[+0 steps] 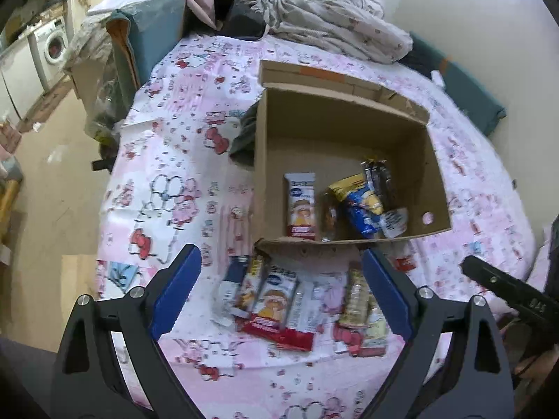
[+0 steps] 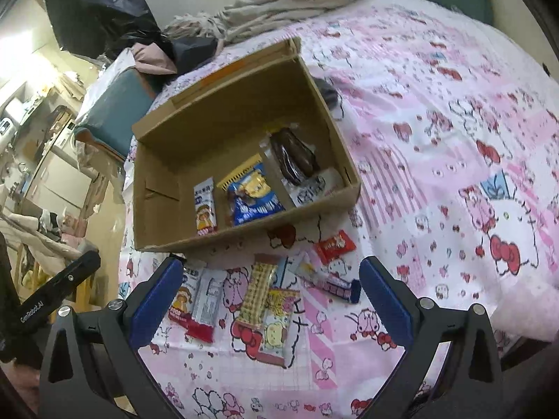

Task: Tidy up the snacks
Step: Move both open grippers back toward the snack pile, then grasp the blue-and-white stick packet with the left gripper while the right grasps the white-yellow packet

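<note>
**Both grippers spread above the loose snacks**

While the cardboard box (image 1: pixel 349 132) sits farther back on the pink patterned bedspread (image 2: pixel 436 139), loose snack packets (image 1: pixel 276 307) lie on the near side of it. The left gripper (image 1: pixel 279 289) hangs over them, jaws wide, packets lying between its blue pads without touching. The right gripper (image 2: pixel 269 296) likewise stands wide over the waffle bar (image 2: pixel 256 295). Several packets already lie inside the box.

Open box (image 1: pixel 265 160) top; free bedspread (image 2: pixel 454 139) rightward
</note>
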Demonstrator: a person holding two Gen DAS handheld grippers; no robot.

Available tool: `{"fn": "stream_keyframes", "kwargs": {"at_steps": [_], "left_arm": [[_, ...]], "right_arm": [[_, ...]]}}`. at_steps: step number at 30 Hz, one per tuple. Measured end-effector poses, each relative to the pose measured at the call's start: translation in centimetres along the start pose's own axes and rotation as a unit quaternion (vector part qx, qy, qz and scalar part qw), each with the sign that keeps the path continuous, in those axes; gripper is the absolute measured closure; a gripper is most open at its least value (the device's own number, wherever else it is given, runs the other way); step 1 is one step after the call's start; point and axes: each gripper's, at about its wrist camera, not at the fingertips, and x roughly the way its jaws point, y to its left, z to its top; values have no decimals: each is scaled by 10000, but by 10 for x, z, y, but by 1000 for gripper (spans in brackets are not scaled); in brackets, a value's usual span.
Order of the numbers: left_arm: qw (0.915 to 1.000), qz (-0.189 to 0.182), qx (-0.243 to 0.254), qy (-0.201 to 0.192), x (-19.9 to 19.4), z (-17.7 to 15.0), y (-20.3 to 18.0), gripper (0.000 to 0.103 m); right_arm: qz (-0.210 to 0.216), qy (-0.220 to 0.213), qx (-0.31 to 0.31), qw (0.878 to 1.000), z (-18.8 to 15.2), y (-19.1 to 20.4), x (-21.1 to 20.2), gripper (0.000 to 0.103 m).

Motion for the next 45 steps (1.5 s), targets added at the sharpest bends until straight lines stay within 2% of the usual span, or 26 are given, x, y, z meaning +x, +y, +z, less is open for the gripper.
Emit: {"fn": "stream_keyframes", "kwargs": {"at_steps": [7, 12, 18, 21, 23, 25, 27, 32, 35, 37, 38, 39, 40, 42, 45], "left_arm": [[9997, 254, 55, -15, 4, -1, 2, 12], [9993, 332, -48, 149, 10, -3, 8, 12], [9980, 436, -272, 381, 21, -5, 20, 12], [9961, 495, -523, 509, 27, -6, 31, 12], [9946, 484, -691, 601, 30, -7, 38, 12], [9938, 506, -755, 635, 32, -8, 42, 12], [9934, 549, -738, 684, 35, -8, 42, 12], [9924, 478, -812, 788, 41, -7, 42, 12], [9920, 462, -831, 836, 43, -7, 44, 12], [9915, 452, -863, 862, 44, -7, 47, 12], [9914, 452, -871, 868, 44, -7, 47, 12], [9914, 470, -856, 866, 45, -7, 48, 12], [9914, 526, -830, 861, 46, -6, 48, 12], [9912, 617, -799, 856, 49, -4, 49, 12], [9906, 642, -802, 905, 51, -2, 53, 12]], "right_arm": [[-176, 42, -81, 9998, -3, -4, 6, 0], [-196, 139, 65, 9997, -8, -19, 13, 0], [-144, 203, 496, 9985, -6, -36, 17, 0], [-52, 281, 1045, 9941, -6, -55, 20, 1], [-27, 396, 1320, 9905, -7, -67, 25, 6], [-61, 655, 1540, 9859, -8, -76, 36, 20], [-70, 898, 1606, 9829, -10, -79, 47, 25], [-535, 1208, 909, 9871, -3, -57, 76, 25], [-711, 1518, 96, 9858, 3, -35, 96, 25], [-884, 1711, -519, 9799, 2, -20, 108, 26], [-911, 1835, -710, 9762, 0, -16, 115, 32], [-910, 1907, -767, 9744, -2, -15, 118, 45], [-913, 2021, -819, 9717, -5, -15, 123, 53], [-910, 2155, -856, 9685, -10, -15, 129, 57], [-942, 2182, -1043, 9657, -14, -12, 129, 84]]}}
